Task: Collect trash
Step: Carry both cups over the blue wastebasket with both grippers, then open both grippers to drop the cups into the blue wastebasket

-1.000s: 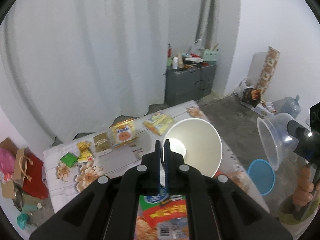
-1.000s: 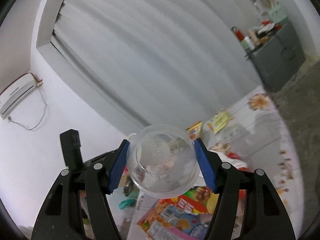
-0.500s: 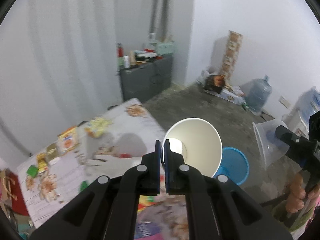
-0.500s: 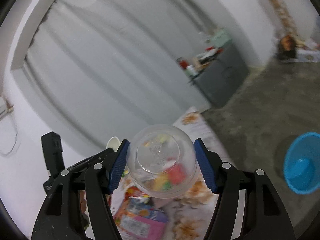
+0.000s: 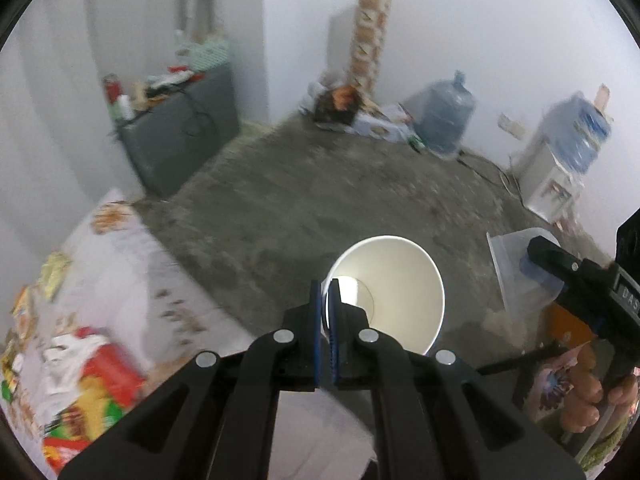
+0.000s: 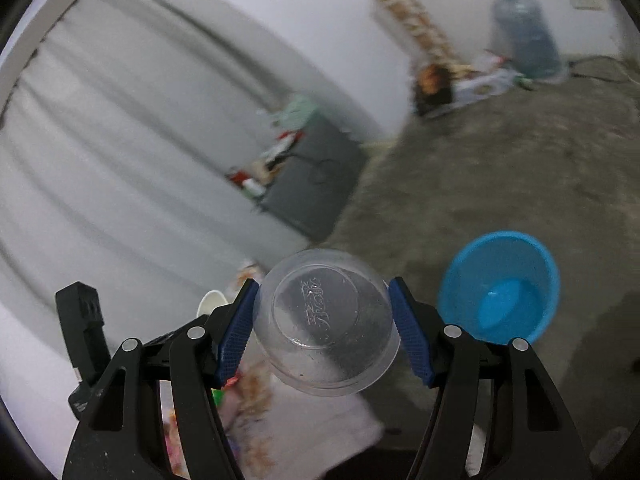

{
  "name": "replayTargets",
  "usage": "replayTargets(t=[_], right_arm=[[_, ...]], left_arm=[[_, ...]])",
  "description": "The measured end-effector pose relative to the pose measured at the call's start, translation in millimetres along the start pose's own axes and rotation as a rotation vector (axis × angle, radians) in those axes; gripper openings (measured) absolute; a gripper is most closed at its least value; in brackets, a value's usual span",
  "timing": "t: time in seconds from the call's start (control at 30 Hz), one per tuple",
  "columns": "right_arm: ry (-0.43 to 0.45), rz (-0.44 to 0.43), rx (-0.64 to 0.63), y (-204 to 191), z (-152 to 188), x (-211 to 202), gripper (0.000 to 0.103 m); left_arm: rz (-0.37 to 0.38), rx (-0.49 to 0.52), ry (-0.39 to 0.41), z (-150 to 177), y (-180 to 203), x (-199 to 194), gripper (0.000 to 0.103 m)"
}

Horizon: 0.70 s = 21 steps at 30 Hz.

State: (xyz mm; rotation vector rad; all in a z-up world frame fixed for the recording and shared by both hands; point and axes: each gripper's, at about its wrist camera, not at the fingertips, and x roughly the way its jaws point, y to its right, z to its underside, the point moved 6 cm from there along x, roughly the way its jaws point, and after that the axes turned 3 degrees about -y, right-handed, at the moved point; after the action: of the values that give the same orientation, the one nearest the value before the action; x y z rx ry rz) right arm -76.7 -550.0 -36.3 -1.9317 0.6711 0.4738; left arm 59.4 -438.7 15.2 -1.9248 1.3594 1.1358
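Observation:
My left gripper [image 5: 325,334] is shut on the rim of a white paper cup [image 5: 390,292], held over the floor past the table's end. My right gripper [image 6: 324,330] is shut on a clear plastic bowl [image 6: 326,322], gripped across its sides with its base facing the camera. The bowl [image 5: 516,268] and right gripper [image 5: 576,288] also show at the right of the left wrist view. The paper cup [image 6: 211,302] and left gripper show small at the left of the right wrist view. A blue basin [image 6: 498,286] stands on the floor to the right of the bowl.
The table [image 5: 120,264] with a patterned cloth carries snack packets [image 5: 86,396] at the left. A grey cabinet [image 5: 180,132] stands by the wall. Water jugs [image 5: 446,116], a dispenser [image 5: 560,168] and boxes [image 5: 368,120] line the far wall. The floor is bare concrete.
Both grippers have swung right, away from the table toward the open floor, still holding the cup and the bowl. The blue basin has come closer in the right wrist view.

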Motion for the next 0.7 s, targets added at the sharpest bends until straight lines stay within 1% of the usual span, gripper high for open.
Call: replayTargets(t=[0.13,0.17,0.27,0.33,0.37,0.43,0.6,0.63,0.67,0.7], right_arm=[[-0.013,0.104,0.095,60,-8,8,0.062],[-0.025,0.130,0.130,77,-8,14,0.062],[-0.077,0.173,0.214,123,-6,27,0.062],[-0.117,0.176,0.274,146,-4,44,0.062],[-0.139,0.169,0.291,157,-2,46,0.062],[-0.175,0.171,0.324,172,-2,64,0.063],[-0.223,0.157,0.353,183,-8,89,0.065],[-0.236,0.151,0.359,186,-8,95,0.068],[-0.244,0.143,0.364,189,-8,98,0.075],[-0.251,0.147,0.368,192,-9,106,0.078]], left_arm=[[0.030,0.022,-0.070,-1,32,48,0.003],[0.039,0.023,-0.088,-1,39,60,0.003],[0.055,0.035,-0.152,-1,62,102,0.003],[0.057,0.047,-0.188,0,75,126,0.003],[0.056,0.053,-0.203,0,81,138,0.003],[0.062,0.055,-0.233,0,90,161,0.003],[0.074,0.035,-0.292,-1,103,208,0.004],[0.083,0.025,-0.297,-2,105,216,0.005],[0.092,0.010,-0.308,-3,105,225,0.014],[0.088,0.001,-0.314,-2,104,230,0.022]])
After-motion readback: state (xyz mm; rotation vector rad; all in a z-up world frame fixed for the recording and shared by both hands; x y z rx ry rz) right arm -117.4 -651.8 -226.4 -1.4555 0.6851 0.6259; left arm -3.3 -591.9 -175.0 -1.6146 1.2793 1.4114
